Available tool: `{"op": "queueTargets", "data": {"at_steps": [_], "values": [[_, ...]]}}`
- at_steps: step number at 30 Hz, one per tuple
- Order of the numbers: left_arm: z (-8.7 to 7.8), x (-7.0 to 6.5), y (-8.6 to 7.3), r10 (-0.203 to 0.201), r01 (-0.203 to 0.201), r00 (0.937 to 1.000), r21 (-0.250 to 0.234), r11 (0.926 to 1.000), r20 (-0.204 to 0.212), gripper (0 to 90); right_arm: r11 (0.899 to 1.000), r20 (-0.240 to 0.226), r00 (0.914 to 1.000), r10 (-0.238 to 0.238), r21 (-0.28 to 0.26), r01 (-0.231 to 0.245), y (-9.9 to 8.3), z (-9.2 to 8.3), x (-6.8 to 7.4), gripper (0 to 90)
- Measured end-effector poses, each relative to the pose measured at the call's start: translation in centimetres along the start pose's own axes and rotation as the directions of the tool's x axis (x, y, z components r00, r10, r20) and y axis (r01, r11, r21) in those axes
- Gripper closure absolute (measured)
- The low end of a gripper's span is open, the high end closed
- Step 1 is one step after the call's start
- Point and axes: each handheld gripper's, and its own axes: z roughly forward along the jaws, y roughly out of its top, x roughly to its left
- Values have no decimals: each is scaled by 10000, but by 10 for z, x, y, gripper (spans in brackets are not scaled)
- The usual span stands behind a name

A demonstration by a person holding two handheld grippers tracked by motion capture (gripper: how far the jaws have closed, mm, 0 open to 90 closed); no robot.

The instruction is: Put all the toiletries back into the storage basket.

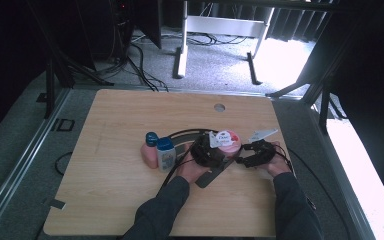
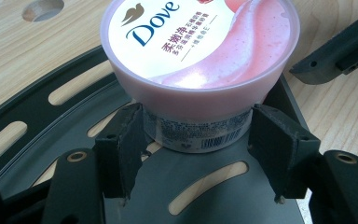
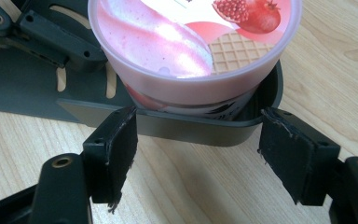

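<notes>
**Left gripper view: jaws flank the tub's narrow base**

Left gripper has its jaws touching the Dove tub at its base, on the dark slotted tray. Right gripper stands wide, empty. Smooth rigid plastic, probably slick and moderately heavy; grip low under the lid.

Overhead view; two close tub views

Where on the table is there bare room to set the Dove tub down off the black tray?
Bare wood lies along the table's left edge, left of the pink bottle and white bottle, and across the far half around the round hole. It is crowded mid-table: Dove tub on the black tray, left gripper and right gripper flanking it.
</notes>
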Motion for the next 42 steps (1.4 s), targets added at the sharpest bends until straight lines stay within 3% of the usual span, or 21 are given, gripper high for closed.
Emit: {"op": "queueTargets", "data": {"at_steps": [4,9,17,22,26,35,38,42], "values": [[-2,0,-1,-231,231,9997,4,9997,114,399,10000,0,10000,28,-41,-28,-2,-1,1,302],[-9,2,-5,-412,411,9991,80,9991,136,402,9966,51,9993,379,-735,-375,-9,-6,6,320],[-23,1,-12,-355,357,9979,-21,9994,547,436,9892,321,9983,478,-1400,-429,-20,-15,36,328],[-33,1,-16,-516,530,9948,-138,9985,876,476,9923,532,9977,428,-1188,-362,-32,-13,53,335],[-39,4,-22,-549,574,9944,-245,9981,906,479,9909,811,9952,542,-1272,-436,-43,-16,65,345],[-48,-1,-30,-169,204,9971,-463,9987,744,475,9893,1330,9880,785,-1326,-607,-65,-19,84,325],[-52,-2,-31,-141,191,9963,-594,9981,844,479,9859,1244,9873,986,-1467,-800,-71,-20,89,324],[-57,-7,-32,-32,125,9937,-827,9965,1118,470,9892,1342,9861,983,-1214,-821,-76,-16,95,312]]}}
